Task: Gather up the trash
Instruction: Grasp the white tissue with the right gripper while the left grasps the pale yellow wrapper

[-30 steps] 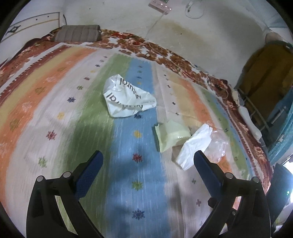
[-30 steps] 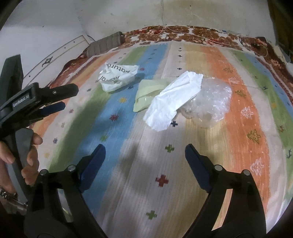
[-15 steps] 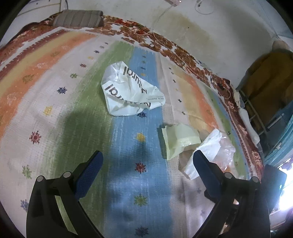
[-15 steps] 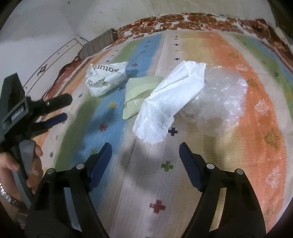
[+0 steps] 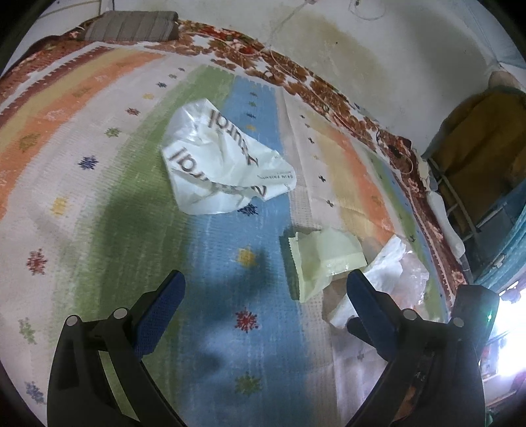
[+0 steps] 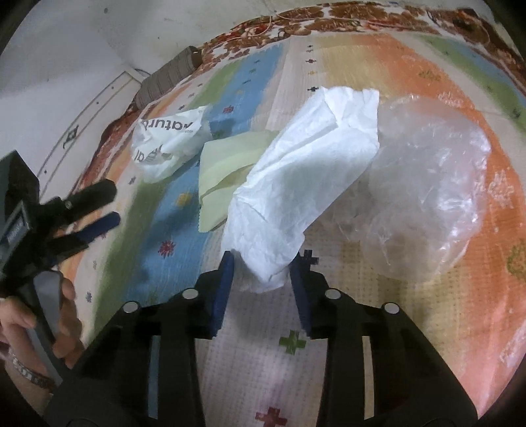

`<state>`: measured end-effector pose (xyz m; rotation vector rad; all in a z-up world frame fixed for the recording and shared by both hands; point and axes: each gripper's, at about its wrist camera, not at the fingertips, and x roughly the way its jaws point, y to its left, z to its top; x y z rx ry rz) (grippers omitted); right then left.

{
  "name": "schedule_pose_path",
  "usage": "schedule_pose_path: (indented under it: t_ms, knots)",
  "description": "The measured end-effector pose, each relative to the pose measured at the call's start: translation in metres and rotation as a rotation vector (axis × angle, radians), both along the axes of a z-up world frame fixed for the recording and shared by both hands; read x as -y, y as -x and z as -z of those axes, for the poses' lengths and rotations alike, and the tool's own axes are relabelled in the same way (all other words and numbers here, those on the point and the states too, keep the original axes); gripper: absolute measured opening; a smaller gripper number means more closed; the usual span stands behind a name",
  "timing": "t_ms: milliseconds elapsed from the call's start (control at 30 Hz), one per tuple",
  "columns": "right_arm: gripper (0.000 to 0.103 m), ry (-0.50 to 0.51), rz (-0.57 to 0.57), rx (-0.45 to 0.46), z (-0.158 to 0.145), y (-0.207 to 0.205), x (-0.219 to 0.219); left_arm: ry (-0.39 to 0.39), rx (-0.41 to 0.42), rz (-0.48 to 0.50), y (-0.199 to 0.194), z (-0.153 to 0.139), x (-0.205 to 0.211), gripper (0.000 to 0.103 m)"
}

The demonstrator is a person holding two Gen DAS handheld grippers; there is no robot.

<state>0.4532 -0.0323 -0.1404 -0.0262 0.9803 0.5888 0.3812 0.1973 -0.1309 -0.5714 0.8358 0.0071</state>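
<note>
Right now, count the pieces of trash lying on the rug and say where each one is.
4. White printed bag far left; pale green wrapper beside it; white paper between the right gripper fingers; clear plastic right. More may hide beneath.

Home bedroom indicated: striped woven bedspread (image 5: 98, 197) with floral border spread across frame, grey bolster (image 5: 131, 29) at upper left, stained plaster wall (image 5: 378, 59) along top, yellow cloth (image 5: 476, 141) draped at right.
</note>
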Motion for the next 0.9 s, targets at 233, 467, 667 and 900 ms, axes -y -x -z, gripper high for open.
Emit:
schedule_pose_path:
  t_ms: [233,467,667,900]
  knots:
    - [0.003,-0.040,-0.005,-0.034,0.006,-0.011,0.007,0.004,-0.007,0.055,-0.022,0.013,0.021,0.096]
    - [0.002,0.018,-0.036,0.032,0.002,-0.007,0.012,0.053,0.017,0.061,-0.039,0.017,0.036,0.096]
    - [0.002,0.027,-0.024,0.025,-0.001,-0.005,0.019,0.055,0.024,0.104,-0.059,0.019,0.049,0.092]
    - [0.002,0.078,-0.043,0.060,-0.013,0.007,0.016,0.054,-0.076,0.116,-0.063,0.035,0.054,0.018]
